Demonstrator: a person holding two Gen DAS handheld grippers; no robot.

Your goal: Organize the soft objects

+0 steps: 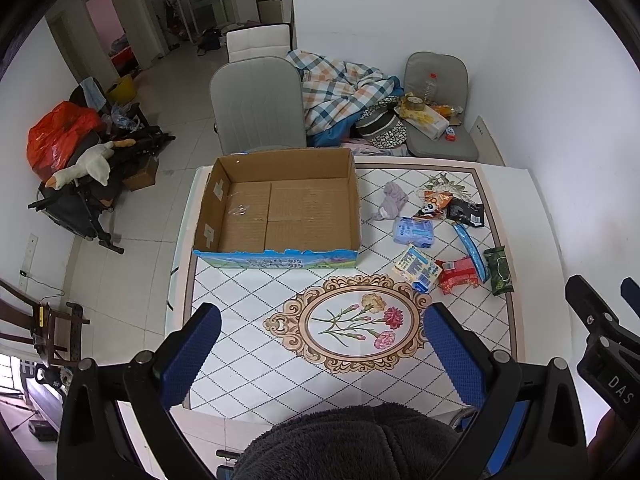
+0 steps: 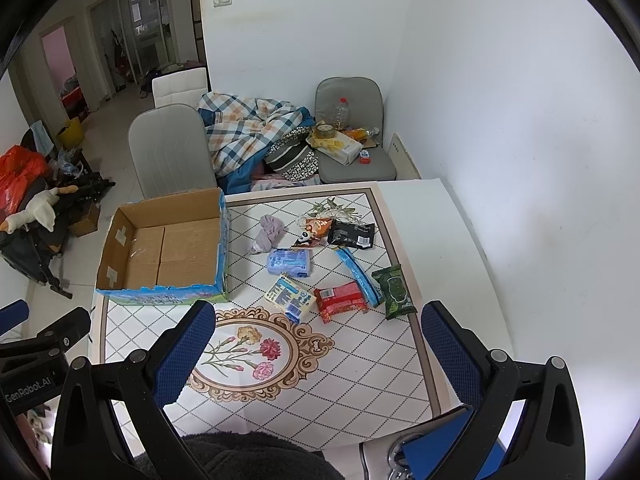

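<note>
An empty cardboard box [image 1: 280, 208] [image 2: 168, 248] with a blue printed front stands on the table's left half. To its right lie soft items: a lilac cloth [image 1: 390, 200] [image 2: 269, 234], a blue tissue pack [image 1: 414, 231] [image 2: 289, 261], a yellow-blue pack [image 1: 418, 269] [image 2: 290, 298], a red pack [image 1: 458, 274] [image 2: 340, 300], a green wipes pack [image 1: 499, 270] [image 2: 394, 290], a black pouch [image 1: 466, 213] [image 2: 352, 234] and an orange panda bag [image 1: 434, 204] [image 2: 312, 232]. My left gripper [image 1: 320, 356] and right gripper [image 2: 318, 356] hover open above the near table edge, holding nothing.
The table [image 1: 256, 344] [image 2: 360, 368] has a diamond-pattern cover with a flower medallion. Grey chairs [image 1: 256, 108] [image 2: 172, 148] stand behind it, one piled with a plaid blanket [image 1: 344, 92]. A white wall [image 2: 520, 120] runs along the right. A dark fleece sleeve [image 1: 352, 444] shows below.
</note>
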